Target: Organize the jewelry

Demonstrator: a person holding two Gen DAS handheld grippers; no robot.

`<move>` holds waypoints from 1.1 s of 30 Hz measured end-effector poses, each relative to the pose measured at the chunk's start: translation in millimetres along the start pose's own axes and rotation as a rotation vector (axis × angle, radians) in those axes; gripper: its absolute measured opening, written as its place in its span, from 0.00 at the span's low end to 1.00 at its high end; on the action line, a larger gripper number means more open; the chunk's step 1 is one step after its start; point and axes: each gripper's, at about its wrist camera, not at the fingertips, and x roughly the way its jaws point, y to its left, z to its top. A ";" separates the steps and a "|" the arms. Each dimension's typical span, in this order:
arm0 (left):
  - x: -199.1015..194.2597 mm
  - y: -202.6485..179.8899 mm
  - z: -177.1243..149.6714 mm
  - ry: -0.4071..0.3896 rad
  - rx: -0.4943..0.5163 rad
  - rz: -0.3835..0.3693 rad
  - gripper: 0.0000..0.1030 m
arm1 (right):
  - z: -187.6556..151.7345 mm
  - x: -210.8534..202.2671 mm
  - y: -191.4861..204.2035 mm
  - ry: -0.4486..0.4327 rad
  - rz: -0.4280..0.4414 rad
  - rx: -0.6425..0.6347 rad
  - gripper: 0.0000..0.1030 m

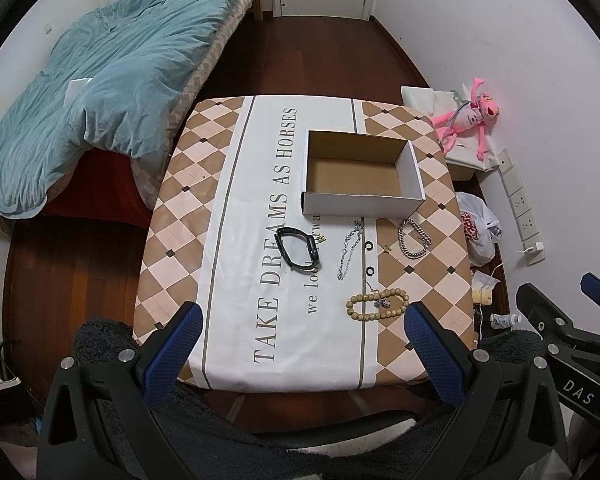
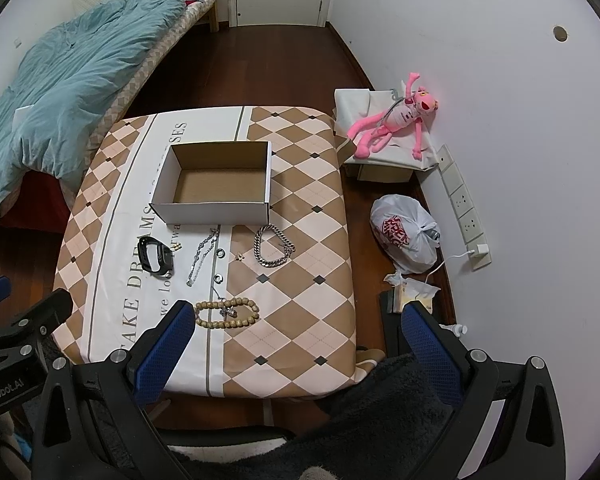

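1. The tablecloth point(image 1: 236, 184) reads "TAKE DREAMS AS HORSES" in large grey letters, with a smaller line below beginning "we lo"; the rest is covered. In the left wrist view the right gripper's point(image 2: 296, 322) arm shows "DAS", and in the right wrist view the left gripper's point(image 1: 300, 322) arm shows part of a name ending in "Robot.AI". The white plastic bag point(image 2: 406, 232) on the floor has red printing I cannot read.
2. The left gripper hangs over the near edge of the table, fingers spread wide, nothing between them. The right gripper does the same, one finger over the cloth and the other past the table's right edge, also holding nothing.
3. One open cardboard box point(image 2: 216, 182), white outside, sits mid-table with nothing in it.
4. The jewelry lies in a loose row just in front of the box: one black watch point(image 1: 298, 250), one thin silver chain point(image 1: 350, 250), one thick silver chain bracelet point(image 1: 414, 238), two small dark rings point(image 1: 369, 245), and one or two tiny gold charms point(image 1: 387, 249).
5. One wooden bead bracelet point(image 1: 376, 304) lies nearest the grippers, with a small silver piece inside its loop.
6. Bare cloth lies left of the watch and right of the box.
7. One pink plush toy point(image 2: 396, 120) lies on a covered box by the wall; one blue quilt point(image 1: 100, 92) is on the bed.
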 end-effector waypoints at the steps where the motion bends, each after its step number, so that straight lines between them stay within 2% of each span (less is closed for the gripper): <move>1: -0.1 -0.1 0.1 0.000 0.000 0.000 1.00 | 0.2 -0.3 0.2 -0.001 -0.001 0.000 1.00; 26: -5.6 -3.6 1.0 -0.010 0.003 0.003 1.00 | -5.4 -0.5 1.3 -0.003 0.004 0.004 1.00; 32: -2.6 -3.4 0.5 -0.021 0.000 0.024 1.00 | -3.9 5.6 -7.8 0.014 0.006 0.027 1.00; 33: 0.7 -2.5 1.9 -0.025 -0.003 0.035 1.00 | -0.7 18.3 -7.3 0.034 0.005 0.043 1.00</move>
